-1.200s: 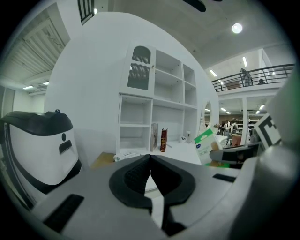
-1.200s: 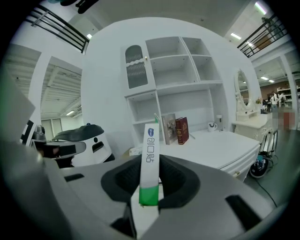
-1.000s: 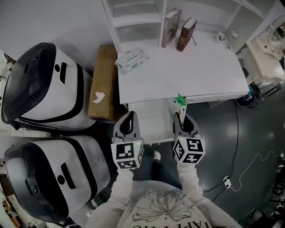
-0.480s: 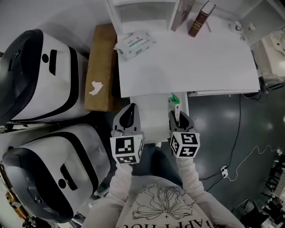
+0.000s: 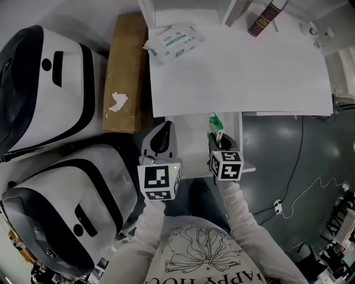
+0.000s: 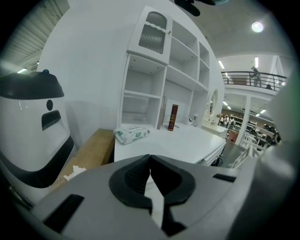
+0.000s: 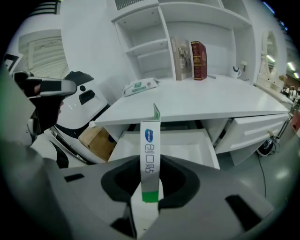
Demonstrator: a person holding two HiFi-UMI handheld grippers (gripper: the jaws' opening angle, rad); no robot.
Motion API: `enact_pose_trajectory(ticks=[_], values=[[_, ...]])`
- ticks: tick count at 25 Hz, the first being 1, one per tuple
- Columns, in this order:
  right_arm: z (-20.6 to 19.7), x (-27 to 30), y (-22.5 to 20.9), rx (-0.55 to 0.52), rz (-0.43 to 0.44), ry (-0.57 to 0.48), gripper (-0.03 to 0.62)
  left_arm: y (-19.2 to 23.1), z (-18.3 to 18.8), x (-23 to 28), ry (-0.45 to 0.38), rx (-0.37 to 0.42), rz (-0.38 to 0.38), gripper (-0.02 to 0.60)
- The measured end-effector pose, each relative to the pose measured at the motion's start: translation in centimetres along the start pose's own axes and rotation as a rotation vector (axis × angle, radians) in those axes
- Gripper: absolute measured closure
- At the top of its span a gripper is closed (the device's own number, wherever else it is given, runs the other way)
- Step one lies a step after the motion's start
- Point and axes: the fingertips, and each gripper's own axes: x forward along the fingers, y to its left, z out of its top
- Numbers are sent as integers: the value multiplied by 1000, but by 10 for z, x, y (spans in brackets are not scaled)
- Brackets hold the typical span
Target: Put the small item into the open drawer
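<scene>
Seen from above, a person in a pale sweatshirt holds two tools out in front, side by side over an open drawer. The left tool (image 5: 165, 128), toward 9 o'clock of its partner, has its jaws pressed together on nothing; it seems merely parked out of the way, since the drawer already stands open. The right tool (image 5: 219, 141) pinches a small box (image 7: 150, 150), a slim white carton with a blue logo and a green band. The carton stands upright, gripped near its lower end, so most of it juts out toward 12 o'clock. That hold probably leaves its free end ready to go down into the drawer first. The drawer (image 7: 183, 143) lies just beyond and below the box, white inside and apparently bare. The box hangs above its right side and is not yet inside. Over the drawer's far end spreads the white tabletop (image 5: 238, 72). On it, at about 11 o'clock, lies a pack of wipes (image 5: 175, 40). A dark book (image 5: 268, 16) stands against the shelf unit at about 1 o'clock. A long cardboard box (image 5: 126, 72) sits on the floor along the tabletop's 9 o'clock edge.
</scene>
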Motion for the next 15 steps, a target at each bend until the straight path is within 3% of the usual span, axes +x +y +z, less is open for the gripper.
enact_pose_trajectory(ticks=[7,15], values=[[-17,38,-2,-47,11,98,505,12,-10,11,30,-7,10,577],[-63,74,-9,-89,19,296,507,17,-21,19,54,-24,10,577]])
